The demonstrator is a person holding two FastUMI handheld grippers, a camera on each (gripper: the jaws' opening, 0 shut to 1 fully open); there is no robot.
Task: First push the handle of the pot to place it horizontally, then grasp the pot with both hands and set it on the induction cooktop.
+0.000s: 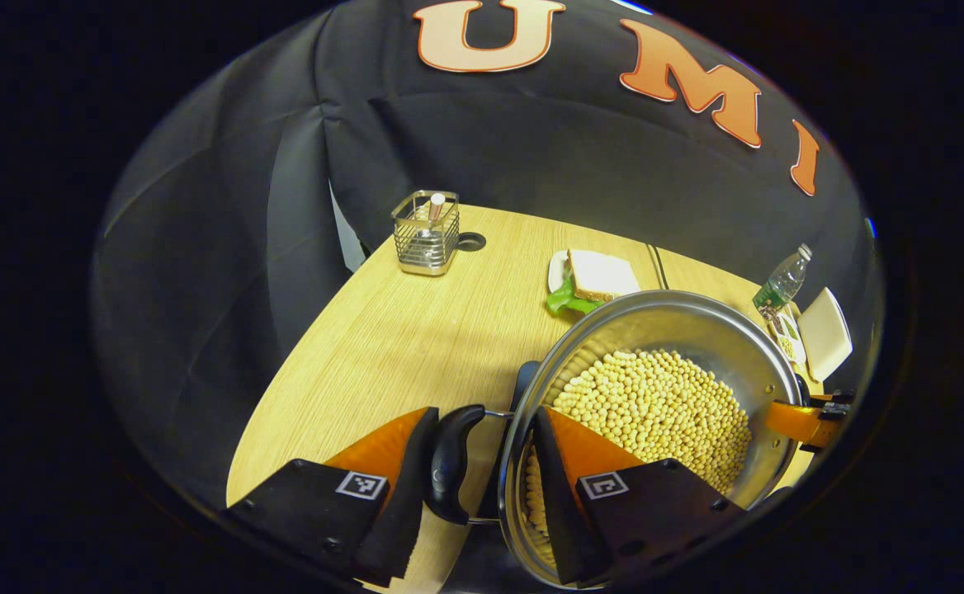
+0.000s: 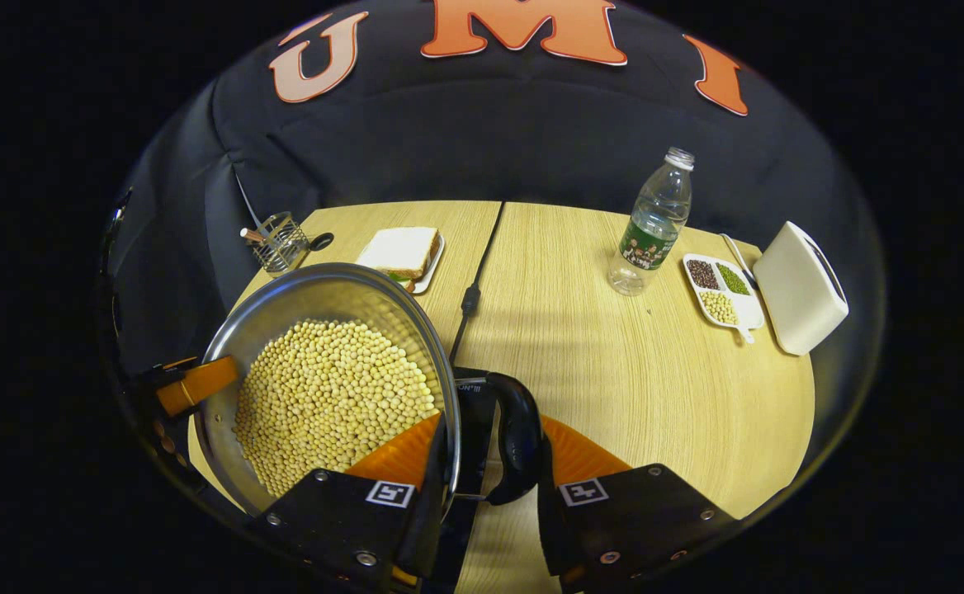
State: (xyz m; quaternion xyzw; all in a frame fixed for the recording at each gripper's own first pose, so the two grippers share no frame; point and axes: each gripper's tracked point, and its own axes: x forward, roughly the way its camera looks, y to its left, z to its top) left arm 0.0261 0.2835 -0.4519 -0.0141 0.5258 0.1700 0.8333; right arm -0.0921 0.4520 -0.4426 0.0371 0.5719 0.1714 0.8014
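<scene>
Both handles lie level, lower centre of each view: my left claw [image 1: 478,462] and right claw [image 2: 482,466] each straddle a handle and rim of the bean-filled pot [image 1: 655,330], neither clearly clamped. Moving it to the cooktop remains.

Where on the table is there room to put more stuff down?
Bare wood lies between the pot and the water bottle, and left of the pot below the wire holder. The far right corner is crowded: bottle, bean tray, white box.
</scene>
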